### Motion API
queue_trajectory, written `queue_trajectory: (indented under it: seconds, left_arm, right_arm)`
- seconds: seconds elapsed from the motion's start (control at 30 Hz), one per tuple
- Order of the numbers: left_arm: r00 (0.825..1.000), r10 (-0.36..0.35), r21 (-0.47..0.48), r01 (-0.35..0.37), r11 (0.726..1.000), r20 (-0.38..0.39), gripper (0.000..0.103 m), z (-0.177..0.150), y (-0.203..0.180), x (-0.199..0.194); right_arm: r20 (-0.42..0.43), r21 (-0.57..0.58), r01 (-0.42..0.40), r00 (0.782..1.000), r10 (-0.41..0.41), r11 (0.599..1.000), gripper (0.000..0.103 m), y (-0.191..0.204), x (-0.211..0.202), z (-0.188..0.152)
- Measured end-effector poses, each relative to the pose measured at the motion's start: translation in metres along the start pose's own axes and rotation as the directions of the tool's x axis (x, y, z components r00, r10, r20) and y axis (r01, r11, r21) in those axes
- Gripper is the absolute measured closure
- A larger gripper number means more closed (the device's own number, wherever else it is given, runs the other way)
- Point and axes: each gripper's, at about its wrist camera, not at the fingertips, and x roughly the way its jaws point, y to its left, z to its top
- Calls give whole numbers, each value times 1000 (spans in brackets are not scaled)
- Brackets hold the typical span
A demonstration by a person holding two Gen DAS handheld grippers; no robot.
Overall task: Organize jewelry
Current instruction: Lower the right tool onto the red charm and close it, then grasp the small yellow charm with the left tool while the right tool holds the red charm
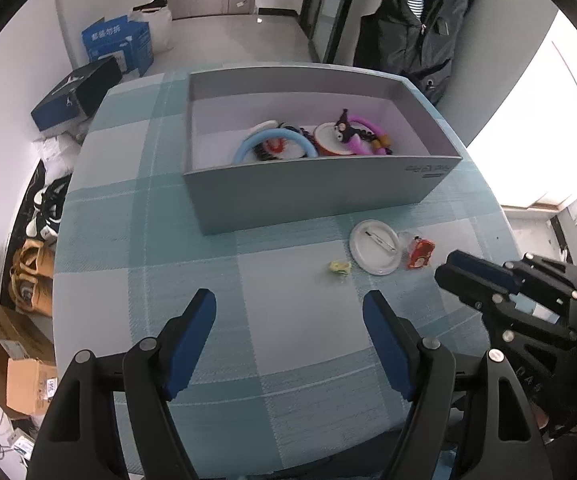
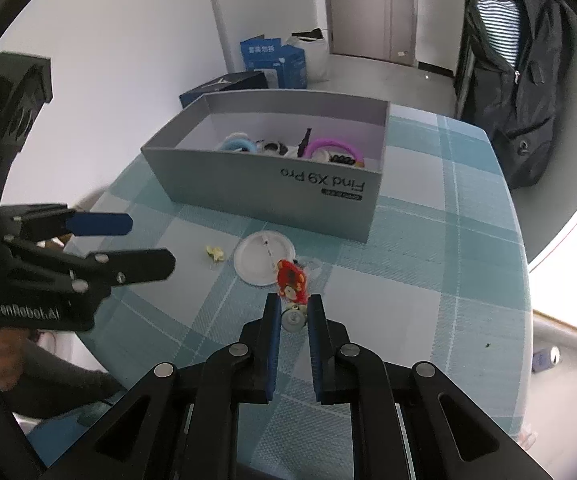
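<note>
**Red charm sits right at your right gripper's tips**

Left wrist view: your left gripper (image 1: 288,308) is spread wide and holds nothing, hovering over bare tablecloth (image 1: 160,240). The red charm (image 1: 420,254) lies ahead and well to its right, just beside the white round badge (image 1: 375,246); a small yellow piece (image 1: 340,267) lies on the badge's other side. Your right gripper (image 1: 446,268) comes in from the right, its tips close to the charm, so that hand is clearly the nearer 1. The grey box (image 1: 308,200) stands beyond, already holding rings and charms.

Right wrist view: the charm (image 2: 291,279) lies straight ahead of your right gripper (image 2: 293,307), its long axis running roughly along the fingers. The 2 fingers are narrowed to a slim gap, with a small round silver piece (image 2: 294,318) between them; I cannot tell whether they touch it. The box (image 2: 272,196) stands farther ahead, beyond the badge (image 2: 258,258)
</note>
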Motion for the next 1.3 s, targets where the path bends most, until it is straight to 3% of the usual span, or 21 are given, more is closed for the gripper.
queue_trajectory:
  seconds: [0.43, 0.83, 0.97, 1.03, 1.1, 1.3]
  left_arm:
    - [998, -5, 22, 7, 1000, -66, 31, -1, -13, 19]
    - [999, -5, 70, 9, 998, -54, 33, 9, -18, 23]
    - [999, 17, 117, -12, 993, -39, 63, 6, -21, 21]
    - [999, 3, 114, 2, 994, -41, 66, 7, -19, 21]
    - [999, -4, 123, 9, 992, -41, 79, 10, -20, 23]
    - [999, 12, 190, -4, 982, -39, 93, 7, -30, 24]
  right_arm:
    - [86, 142, -38, 996, 26, 989, 91, -32, -26, 19]
    - [140, 200, -81, 989, 53, 976, 91, -48, -41, 29]
    - [143, 209, -88, 988, 58, 974, 91, -51, -43, 29]
    - [143, 219, -92, 988, 61, 971, 91, -53, -43, 29]
    - [144, 228, -95, 988, 63, 969, 91, -53, -43, 29]
    - [144, 221, -91, 988, 59, 971, 91, -52, -44, 28]
